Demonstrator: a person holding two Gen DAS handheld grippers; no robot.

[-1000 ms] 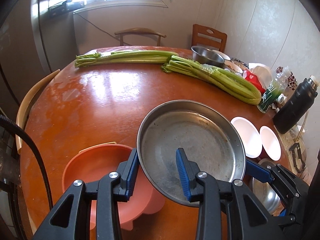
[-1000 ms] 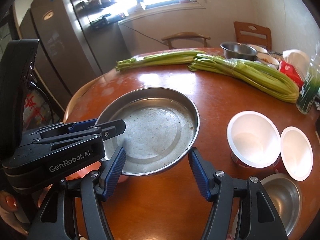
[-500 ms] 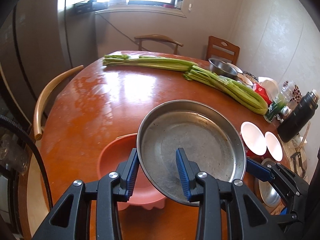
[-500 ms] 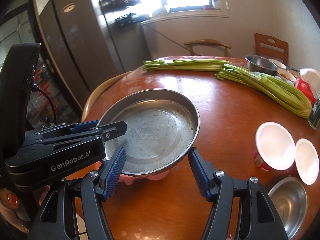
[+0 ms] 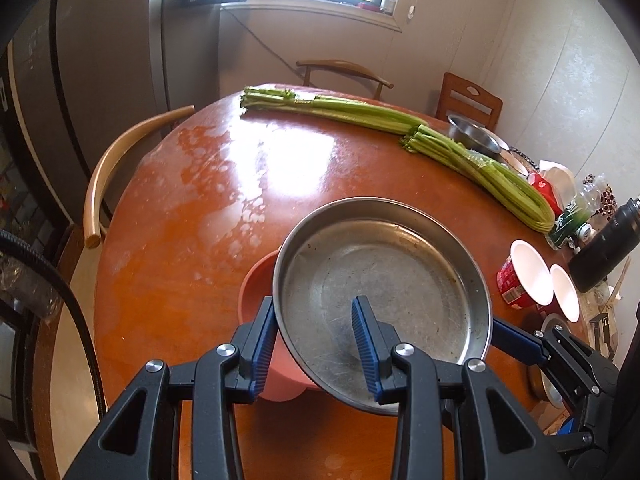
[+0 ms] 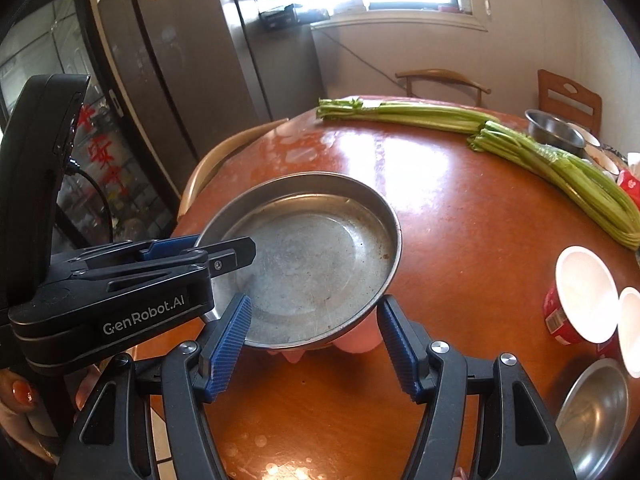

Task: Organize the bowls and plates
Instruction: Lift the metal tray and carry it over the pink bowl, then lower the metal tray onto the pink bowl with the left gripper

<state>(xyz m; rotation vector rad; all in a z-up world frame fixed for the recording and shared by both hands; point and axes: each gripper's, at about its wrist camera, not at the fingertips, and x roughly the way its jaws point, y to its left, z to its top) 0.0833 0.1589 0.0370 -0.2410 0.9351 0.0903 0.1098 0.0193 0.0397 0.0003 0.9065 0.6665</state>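
Across the round orange-brown table (image 5: pixel 192 216), a broad bare stretch is lying open between the near edge on the left and the two celery bundles (image 5: pixel 472 160) that are stretching along the far side; a curved wooden chair back (image 5: pixel 116 168) is pressing close to the left rim. Toward the right edge the room is tightening: two white-lined red paper cups (image 5: pixel 528 268), a dark bottle (image 5: pixel 604 248), a small steel bowl (image 6: pixel 592 412) and a deeper steel bowl (image 5: pixel 474 138) at the far right are crowding that side. Nearest the cameras, the left gripper (image 5: pixel 316 340) is clamping the near rim of a wide, shallow stainless steel plate (image 5: pixel 384 280), one blue pad sitting inside the dish and the other outside its wall, and is holding it tilted above the tabletop. Directly beneath the plate, a pink plastic bowl (image 5: pixel 256 292) is resting on the table, mostly covered, with only its left rim and near side peeking out. In the right wrist view, the right gripper (image 6: pixel 314 340) is standing about half open, its fingers straddling the near-right edge of the plate without visibly pressing on it, gripping nothing.
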